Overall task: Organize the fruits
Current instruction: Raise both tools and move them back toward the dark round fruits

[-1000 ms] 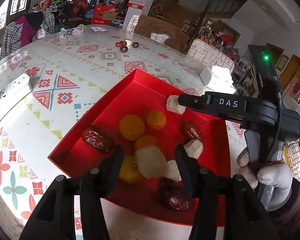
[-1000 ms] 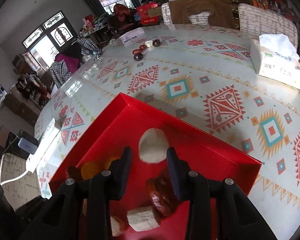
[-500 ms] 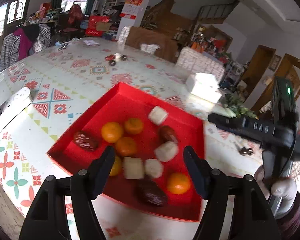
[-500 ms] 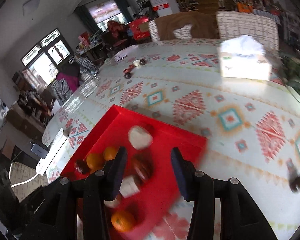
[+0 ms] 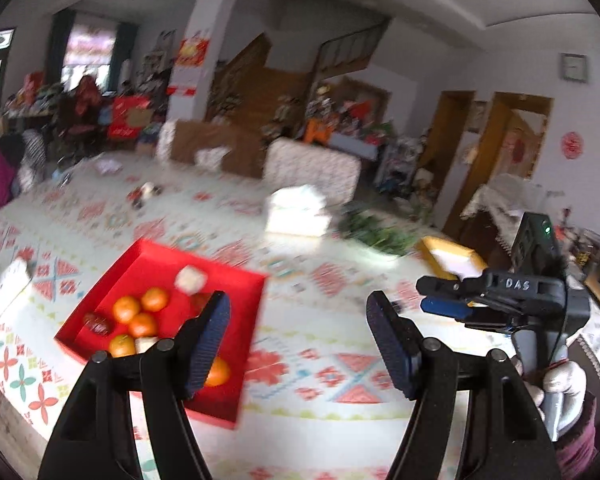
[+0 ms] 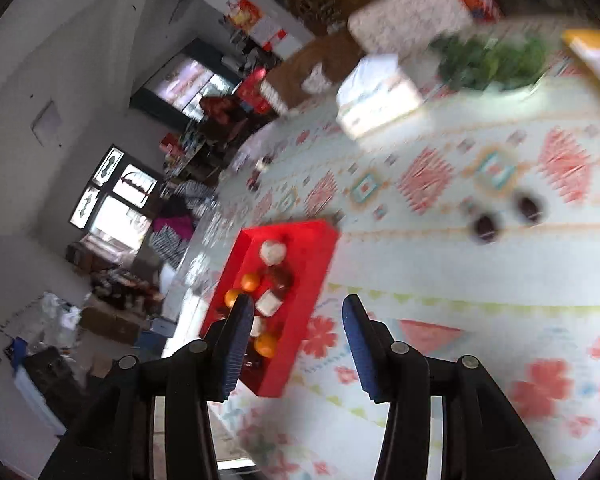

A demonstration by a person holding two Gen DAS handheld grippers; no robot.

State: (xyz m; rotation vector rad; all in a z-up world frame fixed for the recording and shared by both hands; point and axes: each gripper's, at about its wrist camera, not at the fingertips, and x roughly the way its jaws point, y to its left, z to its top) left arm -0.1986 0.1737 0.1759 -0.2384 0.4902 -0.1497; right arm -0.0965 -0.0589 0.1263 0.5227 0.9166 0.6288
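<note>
Left gripper (image 5: 298, 336): jaws wide, nothing between them, just been opening.
Right gripper (image 6: 298, 344): jaws moderately apart, empty, just been opening; seen in the left view at 3 o'clock, held by a gloved hand (image 5: 560, 388).
Red tray (image 5: 236, 280): on the table (image 5: 320, 344), at 9 o'clock in the left view. Holds oranges (image 5: 126, 309), dark dates (image 5: 98, 323) and pale cubes (image 5: 190, 279).
Handling, judged: oranges light, round, apt to roll, best taken across the middle; dates small, soft; cubes likely crumbly, needing gentle flat-sided grip.
Loose dates (image 6: 485, 225): on the cloth at 2 o'clock in the right view, well apart from the tray.
Tissue box (image 5: 298, 214): farther, 12 o'clock.
</note>
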